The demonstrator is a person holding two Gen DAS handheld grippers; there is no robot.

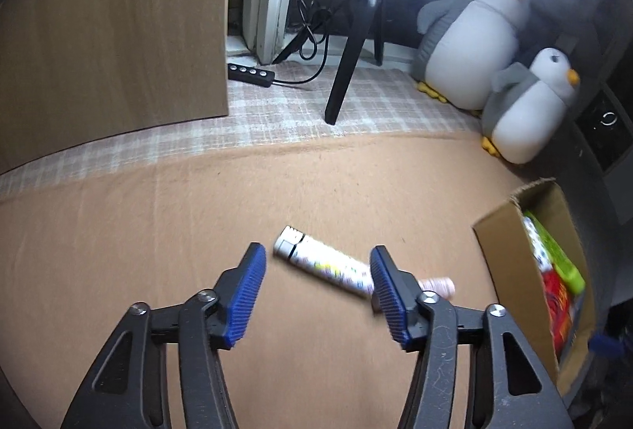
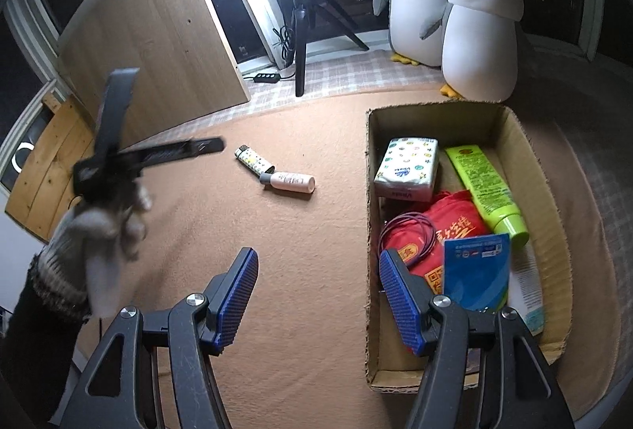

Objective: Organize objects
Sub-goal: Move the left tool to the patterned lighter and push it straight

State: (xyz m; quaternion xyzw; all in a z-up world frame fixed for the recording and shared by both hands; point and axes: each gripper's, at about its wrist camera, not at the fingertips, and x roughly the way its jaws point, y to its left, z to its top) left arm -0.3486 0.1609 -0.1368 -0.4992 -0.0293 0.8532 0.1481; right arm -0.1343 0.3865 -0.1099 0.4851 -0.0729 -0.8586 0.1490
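- The patterned lighter lies on the tan mat, its far end touching a small pink bottle.
- The left gripper hangs over the lighter with jaws apart, gripping nothing; its right blue pad seems to overlap the lighter, though blur hides any contact.
- The right gripper is spread and empty beside the cardboard box.
- In the box: a tissue pack, green tube, red bag, blue packet.
- 2 plush penguins stand behind.
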